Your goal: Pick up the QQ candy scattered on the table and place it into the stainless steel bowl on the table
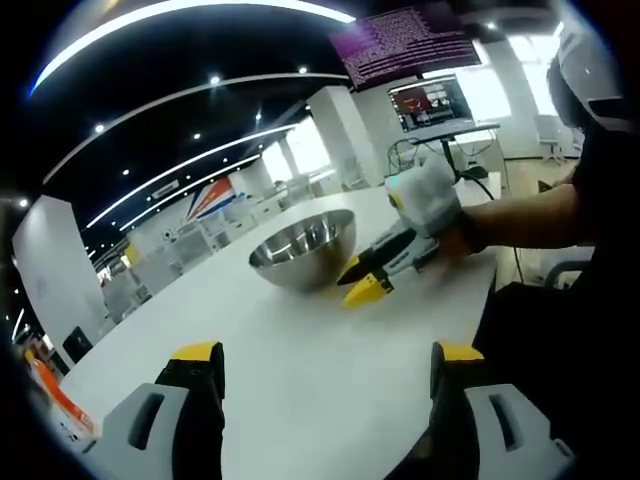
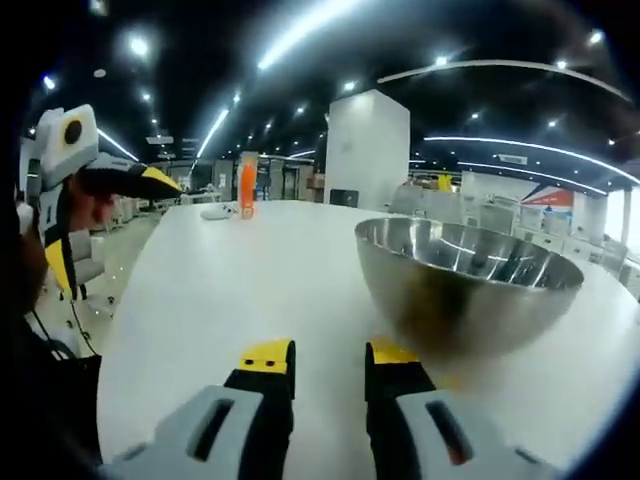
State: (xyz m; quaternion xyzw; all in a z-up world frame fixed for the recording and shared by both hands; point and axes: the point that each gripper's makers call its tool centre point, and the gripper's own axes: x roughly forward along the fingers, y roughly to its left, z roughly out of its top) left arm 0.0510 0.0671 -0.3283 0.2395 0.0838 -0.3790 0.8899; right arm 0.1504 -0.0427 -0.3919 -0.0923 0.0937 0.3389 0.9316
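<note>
Your left tool (image 1: pixel 325 365) hovers over the white worktop (image 1: pixel 300 380), jaws spread wide with nothing between them. Your right tool (image 2: pixel 330 365) sits low beside the stainless steel bowl (image 2: pixel 465 290), jaws narrow, gap bare in its own view. From the left gripper view, the right tool's (image 1: pixel 365 280) yellow tips are close together at the bowl's (image 1: pixel 303 248) base; whether candy lies between them cannot be told. An orange object (image 2: pixel 248 185) stands far across the worktop.
</note>
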